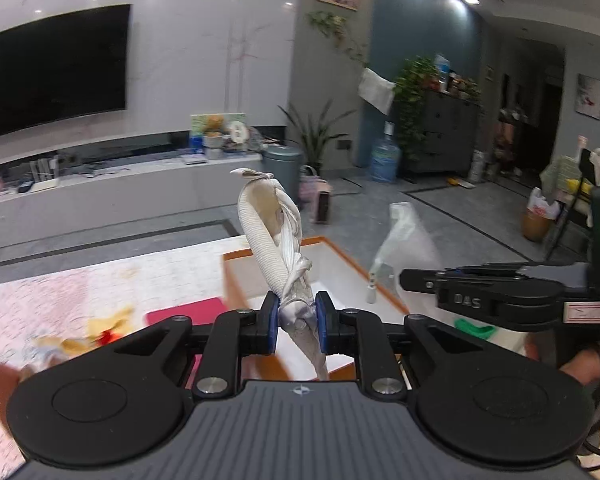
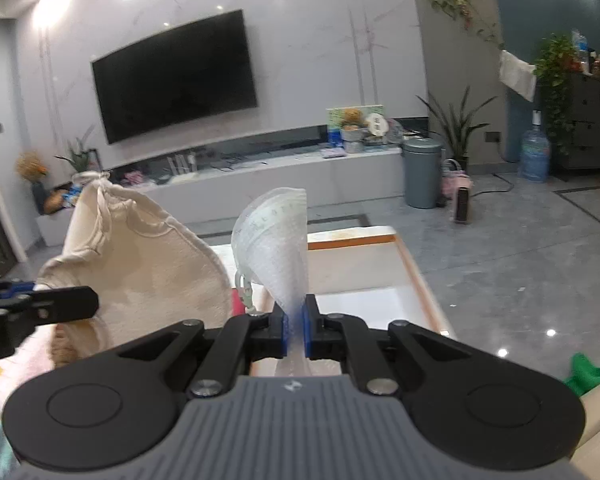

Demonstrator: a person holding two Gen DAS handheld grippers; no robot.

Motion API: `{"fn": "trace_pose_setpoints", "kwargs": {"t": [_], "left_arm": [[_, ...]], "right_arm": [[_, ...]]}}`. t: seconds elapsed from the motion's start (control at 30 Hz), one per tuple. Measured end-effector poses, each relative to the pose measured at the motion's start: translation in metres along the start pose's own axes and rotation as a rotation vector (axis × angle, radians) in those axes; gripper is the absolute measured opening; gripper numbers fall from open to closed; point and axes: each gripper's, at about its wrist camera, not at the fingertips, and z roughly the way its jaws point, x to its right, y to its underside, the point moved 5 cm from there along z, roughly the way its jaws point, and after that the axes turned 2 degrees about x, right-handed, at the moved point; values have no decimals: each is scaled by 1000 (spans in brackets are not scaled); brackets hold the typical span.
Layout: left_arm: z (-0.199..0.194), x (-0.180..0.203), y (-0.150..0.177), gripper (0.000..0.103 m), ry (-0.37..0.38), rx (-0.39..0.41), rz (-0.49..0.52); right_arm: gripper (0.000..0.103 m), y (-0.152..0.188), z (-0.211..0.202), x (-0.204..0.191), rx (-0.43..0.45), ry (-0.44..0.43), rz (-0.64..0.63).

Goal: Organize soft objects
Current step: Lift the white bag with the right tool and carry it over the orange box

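My left gripper (image 1: 296,320) is shut on a cream cloth bag (image 1: 266,224) with a ribbed edge and a drawstring. The bag stands up from the blue pads, raised over a white tray with an orange rim (image 1: 342,254). In the right wrist view the same bag (image 2: 140,260) bulges at the left, beside the left gripper (image 2: 90,302). My right gripper (image 2: 296,332) is shut on a thin translucent white mesh pouch (image 2: 276,236), also held up above the tray (image 2: 352,240). From the left wrist view the right gripper (image 1: 406,280) and the blurred pouch (image 1: 404,232) show at the right.
Under the tray is a table with a pale pink patterned cover (image 1: 60,288). A pink flat item (image 1: 204,308) and a yellow and red thing (image 1: 100,328) lie on it. A green item (image 2: 584,372) lies low right. Beyond are grey floor, a TV console and a grey bin (image 2: 422,172).
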Motion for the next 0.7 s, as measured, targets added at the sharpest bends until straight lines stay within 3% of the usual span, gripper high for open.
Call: {"fn": "trace_pose_setpoints", "kwargs": {"t": [0.3,0.47,0.7], "left_arm": [[62,29,-25,21,33,-27,63],[110,34,-12,21,49,-172,102],[170,35,21,21,-5,-362,226]], "right_arm": [[6,-25,48,58,-57,35,73],[6,-20,91,75,-147,15,115],[6,10,163,81,-324,23,94]]}}
